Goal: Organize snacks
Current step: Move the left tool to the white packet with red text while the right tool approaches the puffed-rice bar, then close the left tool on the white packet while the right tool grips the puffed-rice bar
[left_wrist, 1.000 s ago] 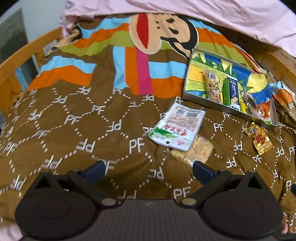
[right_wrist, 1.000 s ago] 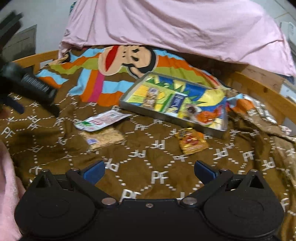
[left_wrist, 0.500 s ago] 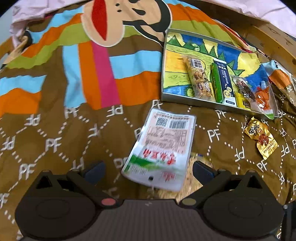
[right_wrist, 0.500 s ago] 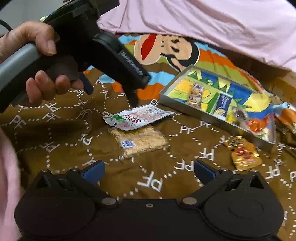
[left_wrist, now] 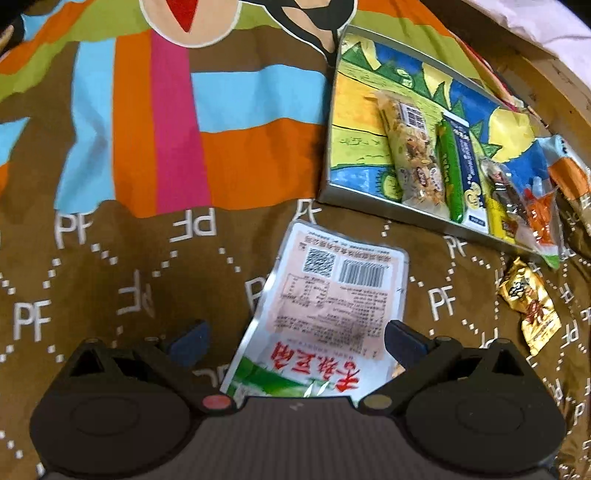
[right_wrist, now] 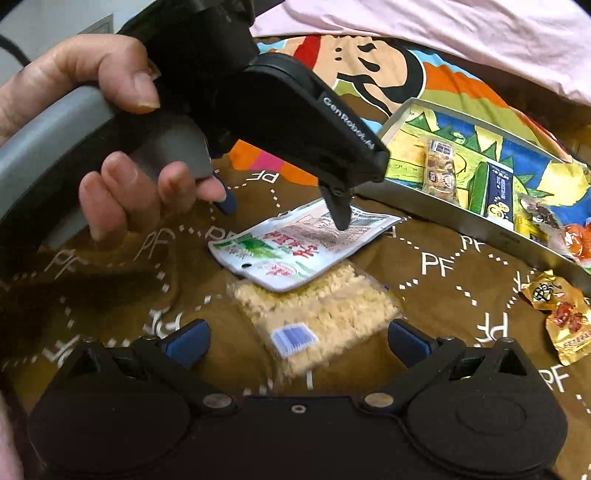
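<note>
A white-and-green flat packet (left_wrist: 325, 306) lies on the brown quilt, partly over a clear packet of pale crumbly snack (right_wrist: 314, 310). My left gripper (left_wrist: 295, 338) is open and low over the white packet (right_wrist: 295, 247), one finger on each side; whether they touch it is unclear. The right wrist view shows the left gripper (right_wrist: 284, 208) held by a hand (right_wrist: 122, 92). My right gripper (right_wrist: 298, 341) is open just short of the crumbly packet. A gold wrapped snack (left_wrist: 530, 306) (right_wrist: 561, 314) lies near the metal tray (left_wrist: 388, 218) (right_wrist: 443, 210), which holds several snacks.
The quilt (left_wrist: 110, 258) covers a bed with a wooden frame (left_wrist: 554, 70) to the right. A pink blanket (right_wrist: 443, 33) is bunched at the far end. An orange-and-white packet (left_wrist: 569, 173) lies beyond the tray's right side.
My left gripper has moved forward and down until the white packet lies between its open fingers. My right gripper has come closer to the crumbly packet.
</note>
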Available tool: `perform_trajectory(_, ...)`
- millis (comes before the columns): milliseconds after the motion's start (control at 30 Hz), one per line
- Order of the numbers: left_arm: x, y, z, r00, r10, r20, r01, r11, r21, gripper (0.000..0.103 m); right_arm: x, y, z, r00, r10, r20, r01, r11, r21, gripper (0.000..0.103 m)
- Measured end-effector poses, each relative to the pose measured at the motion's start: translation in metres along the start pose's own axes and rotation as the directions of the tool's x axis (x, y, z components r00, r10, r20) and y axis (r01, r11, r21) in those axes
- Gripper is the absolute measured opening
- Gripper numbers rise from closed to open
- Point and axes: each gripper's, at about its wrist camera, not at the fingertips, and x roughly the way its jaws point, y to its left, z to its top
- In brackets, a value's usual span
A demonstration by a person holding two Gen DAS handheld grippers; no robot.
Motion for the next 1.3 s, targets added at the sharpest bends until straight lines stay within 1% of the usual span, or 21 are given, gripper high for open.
perform_trajectory(67, 0.003, -0.002, 0.001, 1.0, -0.024, -0.009, 0.024, 1.0, 0.013, 0.103, 0.008, 0.0, 0.004, 1.0, -0.007, -0.005, 0.007, 1.0, 0.017, 0.102)
perform_trajectory(167, 0.008, -0.008, -0.001, 0.999, -0.04, -0.034, 0.042, 0.997, 0.065, 0.103, 0.017, 0.0, 0.008, 1.0, -0.027, 0.001, 0.027, 0.998, 0.058, 0.102)
perform_trajectory(300, 0.018, -0.016, -0.005, 0.998, -0.009, -0.064, 0.017, 0.991, 0.132, 0.102, 0.025, 0.001, 0.01, 0.997, -0.071, 0.001, 0.071, 0.994, 0.086, 0.102)
perform_trajectory(367, 0.017, -0.015, -0.005, 0.998, -0.007, -0.061, 0.015, 0.991, 0.131, 0.102, 0.024, 0.001, 0.009, 0.997, -0.077, 0.007, 0.076, 0.993, 0.086, 0.1)
perform_trajectory(533, 0.012, -0.011, -0.005, 0.998, -0.032, -0.051, 0.037, 0.992, 0.117, 0.1, 0.019, -0.004, 0.006, 0.998, -0.065, 0.007, 0.064, 0.993, 0.103, 0.095)
perform_trajectory(667, 0.01, -0.005, -0.004, 0.997, -0.059, -0.053, 0.064, 0.993, 0.102, 0.099, 0.01, -0.013, 0.004, 0.999, -0.043, -0.017, 0.045, 0.991, 0.127, 0.094)
perform_trajectory(800, 0.009, 0.002, -0.003, 0.995, -0.075, -0.064, 0.08, 0.994, 0.079, 0.094, -0.008, -0.028, -0.002, 0.998, -0.037, -0.057, 0.043, 0.992, 0.117, 0.094)
perform_trajectory(933, 0.007, 0.001, -0.003, 0.994, -0.071, -0.082, 0.079, 0.993, 0.092, 0.092, -0.029, -0.039, -0.011, 0.994, -0.048, -0.101, 0.055, 0.996, 0.076, 0.094)
perform_trajectory(1033, 0.007, -0.005, -0.002, 0.991, -0.08, -0.11, 0.094, 0.987, 0.132, 0.093, -0.04, -0.048, -0.02, 0.991, -0.057, -0.122, 0.065, 0.996, 0.063, 0.095)
perform_trajectory(1100, 0.008, -0.008, -0.001, 0.992, -0.066, -0.11, 0.083, 0.984, 0.159, 0.093, -0.044, -0.053, -0.024, 0.99, -0.047, -0.129, 0.058, 0.995, 0.084, 0.096)
perform_trajectory(1200, 0.013, -0.008, 0.001, 0.992, -0.056, -0.116, 0.075, 0.983, 0.168, 0.097, -0.042, -0.057, -0.025, 0.992, -0.035, -0.121, 0.054, 0.986, 0.158, 0.099)
perform_trajectory(1300, 0.017, -0.007, 0.003, 0.99, -0.055, -0.126, 0.078, 0.978, 0.191, 0.1, -0.038, -0.055, -0.021, 0.993, -0.049, -0.104, 0.069, 0.977, 0.2, 0.102)
